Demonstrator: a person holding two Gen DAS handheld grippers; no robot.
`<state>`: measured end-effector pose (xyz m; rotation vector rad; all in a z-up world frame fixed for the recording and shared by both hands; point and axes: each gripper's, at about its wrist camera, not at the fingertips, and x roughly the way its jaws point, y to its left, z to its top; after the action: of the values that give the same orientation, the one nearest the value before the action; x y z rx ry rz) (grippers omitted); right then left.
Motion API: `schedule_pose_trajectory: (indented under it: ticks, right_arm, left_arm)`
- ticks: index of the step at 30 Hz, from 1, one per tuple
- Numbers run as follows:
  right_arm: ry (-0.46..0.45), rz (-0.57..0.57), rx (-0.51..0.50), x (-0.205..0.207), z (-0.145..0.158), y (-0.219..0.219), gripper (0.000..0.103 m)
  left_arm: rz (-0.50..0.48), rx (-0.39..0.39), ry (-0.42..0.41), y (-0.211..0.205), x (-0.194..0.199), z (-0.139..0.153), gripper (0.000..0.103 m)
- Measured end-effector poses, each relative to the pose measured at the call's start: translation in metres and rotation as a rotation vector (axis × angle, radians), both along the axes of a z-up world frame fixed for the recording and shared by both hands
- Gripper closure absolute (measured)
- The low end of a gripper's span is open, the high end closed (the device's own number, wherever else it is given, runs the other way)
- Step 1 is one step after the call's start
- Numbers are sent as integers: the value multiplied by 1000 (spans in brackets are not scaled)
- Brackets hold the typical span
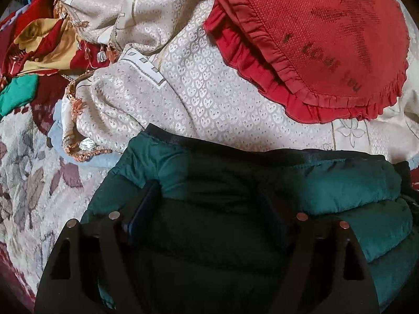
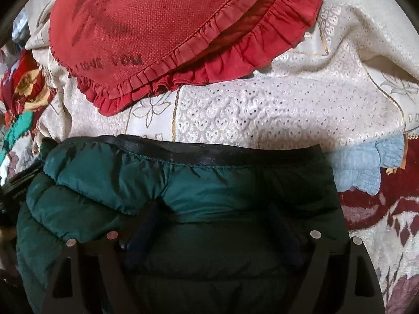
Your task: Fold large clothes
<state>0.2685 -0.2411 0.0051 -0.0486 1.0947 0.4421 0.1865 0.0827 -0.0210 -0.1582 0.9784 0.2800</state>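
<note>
Where shadow pools, green jacket folds indistinct.

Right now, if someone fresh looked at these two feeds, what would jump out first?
The red frilled cushion with dark stitched lettering, lying at the top on the cream patterned cloth. Next the dark green puffy jacket bunched in the foreground, black trim along its far edge. The left claw and right claw each stand spread wide over it.

Black gripper frames, silver rivets, dark-blue pads.
</note>
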Motion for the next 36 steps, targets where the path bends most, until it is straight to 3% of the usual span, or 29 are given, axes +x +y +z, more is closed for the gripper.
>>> schedule_pose_trajectory:
  ticks: [3, 4, 6, 11, 16, 18, 21, 23, 24, 26, 29, 31, 36]
  right_arm:
    - [4, 1, 46, 0, 2, -6, 14]
    - [2, -1, 53, -1, 2, -8, 14]
    - [2, -2, 64, -1, 3, -9, 14]
    - [3, 7, 26, -3, 2, -3, 14]
    - [9, 11, -8, -2, 3, 5, 14]
    - [-5, -12, -34, -5, 16, 7, 14]
    - [-84, -24, 31, -30, 58, 9, 14]
    - [-151, -11, 58, -54, 78, 15, 14]
    - [-177, -5, 60, -69, 83, 21, 12]
    - [-175, 2, 37, -82, 73, 33, 8]
    - [-100, 20, -52, -86, 33, 48, 7]
    - [-149, 27, -48, -88, 23, 47, 3]
    - [-137, 14, -2, -80, 6, 41, 0]
  left_arm:
    - [-3, -10, 8, -2, 1, 0, 23]
    - [0, 3, -34, -1, 2, 0, 23]
    - [0, -6, -34, -1, 2, 0, 22]
    - [-10, -29, -22, 1, 4, -2, 19]
    - [-45, 39, -18, -10, 0, 7, 20]
    - [-61, -2, -86, -14, -12, 27, 20]
    - [-112, -157, -175, -19, -35, 53, 20]
    - [-128, -222, -180, -27, -45, 55, 20]
    - [-124, -227, -134, -35, -45, 45, 20]
    - [-110, -175, -68, -46, -44, 25, 20]
    - [-115, -83, -85, -60, -46, 18, 18]
    - [-115, -83, -96, -60, -45, 9, 17]
    - [-111, -54, -101, -63, -39, -10, 15]
